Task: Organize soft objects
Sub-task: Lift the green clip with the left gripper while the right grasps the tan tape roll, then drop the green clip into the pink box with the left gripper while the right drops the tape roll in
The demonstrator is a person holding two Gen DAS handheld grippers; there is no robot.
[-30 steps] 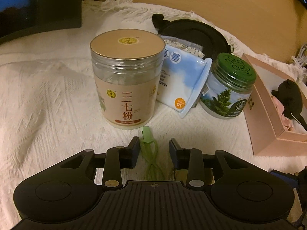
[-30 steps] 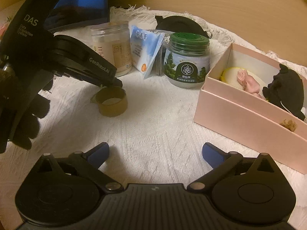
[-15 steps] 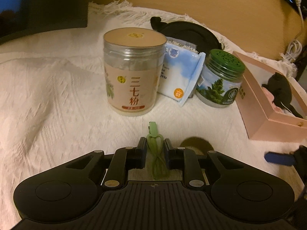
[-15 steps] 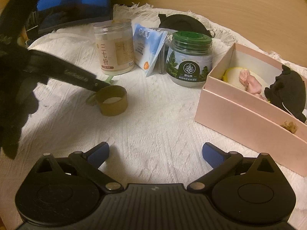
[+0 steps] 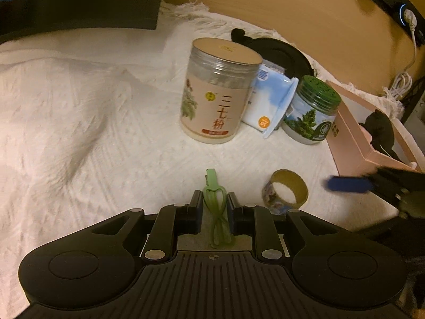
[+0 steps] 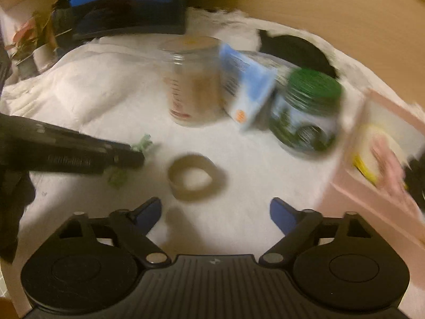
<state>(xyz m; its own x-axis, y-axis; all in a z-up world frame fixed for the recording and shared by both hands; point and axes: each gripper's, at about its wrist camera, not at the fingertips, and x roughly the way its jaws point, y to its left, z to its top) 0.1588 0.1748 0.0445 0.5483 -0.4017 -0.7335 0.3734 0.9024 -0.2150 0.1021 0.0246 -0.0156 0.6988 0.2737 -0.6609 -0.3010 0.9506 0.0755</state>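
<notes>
From my left wrist camera, the left gripper [image 5: 214,199] is pinched narrow on the green cord [image 5: 216,214] — a thin looped thing with a small clip at its far end poking out past the fingertips, the loops trailing back between the pads. Just right of those fingers a tape roll [image 5: 285,192] lies on the white cloth [image 5: 79,122]. Beyond stand the tall tan-lidded jar [image 5: 216,93], a blue tissue pack [image 5: 269,101] leaning against it, and a green-lidded jar [image 5: 310,110]. The pink box [image 5: 353,143] sits at the right edge with a black soft toy [image 5: 378,130] inside.

From my right wrist camera, badly blurred, the right gripper [image 6: 215,211] stands wide with nothing between its blue pads; its jaws have just been closing somewhat. The tape roll [image 6: 194,176] lies just ahead of them, apart. At left the other gripper [image 6: 132,156] reaches in, green cord [image 6: 143,142] at its tip. The pink box [image 6: 372,183] is at the right.
</notes>
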